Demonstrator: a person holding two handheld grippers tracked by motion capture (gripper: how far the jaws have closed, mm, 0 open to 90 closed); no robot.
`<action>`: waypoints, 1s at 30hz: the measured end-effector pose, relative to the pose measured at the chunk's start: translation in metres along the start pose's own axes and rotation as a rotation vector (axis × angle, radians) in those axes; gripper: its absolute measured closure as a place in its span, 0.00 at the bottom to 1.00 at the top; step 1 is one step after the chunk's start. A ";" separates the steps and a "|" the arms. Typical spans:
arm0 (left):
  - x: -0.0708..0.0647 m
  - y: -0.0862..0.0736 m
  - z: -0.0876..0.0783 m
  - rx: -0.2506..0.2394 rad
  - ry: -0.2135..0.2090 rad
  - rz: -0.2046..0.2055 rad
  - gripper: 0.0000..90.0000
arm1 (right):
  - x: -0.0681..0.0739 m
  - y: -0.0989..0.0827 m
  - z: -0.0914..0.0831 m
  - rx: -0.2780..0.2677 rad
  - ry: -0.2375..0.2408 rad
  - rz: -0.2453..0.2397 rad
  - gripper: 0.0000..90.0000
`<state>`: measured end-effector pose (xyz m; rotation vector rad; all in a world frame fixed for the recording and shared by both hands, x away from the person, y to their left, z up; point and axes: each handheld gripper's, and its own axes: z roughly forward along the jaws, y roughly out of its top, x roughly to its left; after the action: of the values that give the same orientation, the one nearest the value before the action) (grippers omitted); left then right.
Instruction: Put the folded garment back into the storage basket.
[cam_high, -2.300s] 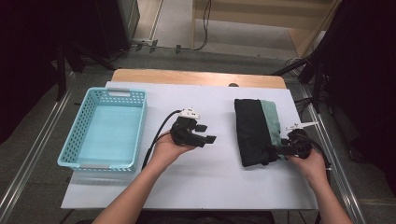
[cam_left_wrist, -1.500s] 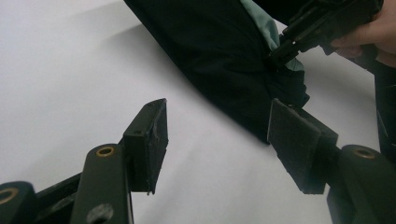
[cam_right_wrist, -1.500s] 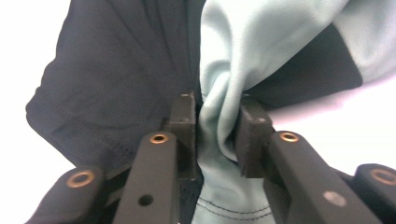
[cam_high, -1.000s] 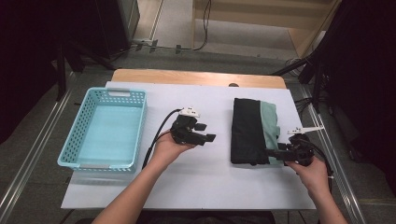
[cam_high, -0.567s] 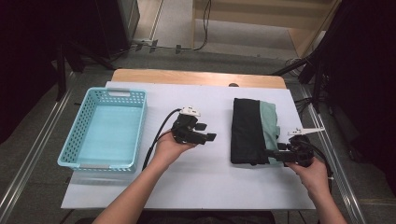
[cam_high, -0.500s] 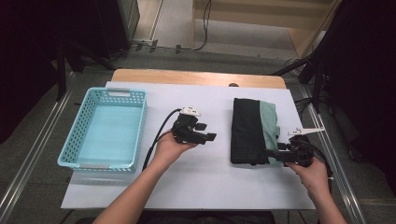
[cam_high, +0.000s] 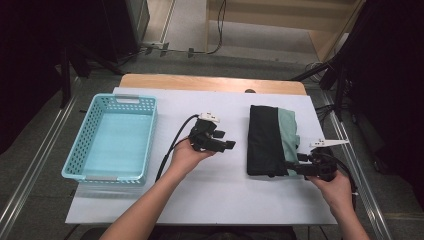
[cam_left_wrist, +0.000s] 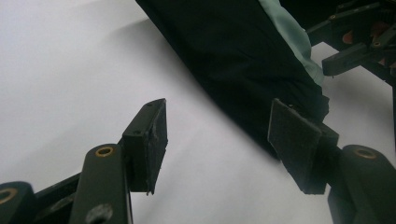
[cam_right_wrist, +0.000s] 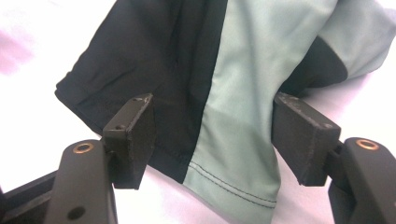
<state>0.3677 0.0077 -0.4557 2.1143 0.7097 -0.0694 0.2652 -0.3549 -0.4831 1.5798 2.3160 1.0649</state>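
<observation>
Currently the folded black-and-green garment (cam_high: 270, 141) lies right of the basket (cam_high: 112, 137), its near hem between the open, non-pressing jaws of the right gripper (cam_high: 295, 166), positioned presumably for regrasping, while the left gripper (cam_high: 226, 143) waits between, half-open and empty

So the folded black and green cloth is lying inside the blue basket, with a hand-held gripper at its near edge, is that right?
Not quite. The cloth is not inside the basket; it lies on the white table, well to the basket's right, as the high view shows. The rest holds: the right hand-held gripper is at its near edge, jaws open around the hem.
</observation>
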 end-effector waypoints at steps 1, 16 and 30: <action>0.000 0.000 0.002 0.009 0.001 0.002 0.43 | -0.001 0.000 -0.001 -0.007 0.004 0.001 0.34; -0.002 0.009 0.018 -0.004 0.011 0.002 0.36 | -0.009 -0.008 0.000 -0.007 -0.009 0.029 0.32; -0.001 0.019 0.030 0.005 0.016 0.009 0.36 | -0.013 -0.007 0.014 0.022 -0.035 0.025 0.31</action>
<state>0.3833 -0.0243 -0.4598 2.1250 0.7102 -0.0493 0.2726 -0.3603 -0.5010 1.6256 2.2997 1.0120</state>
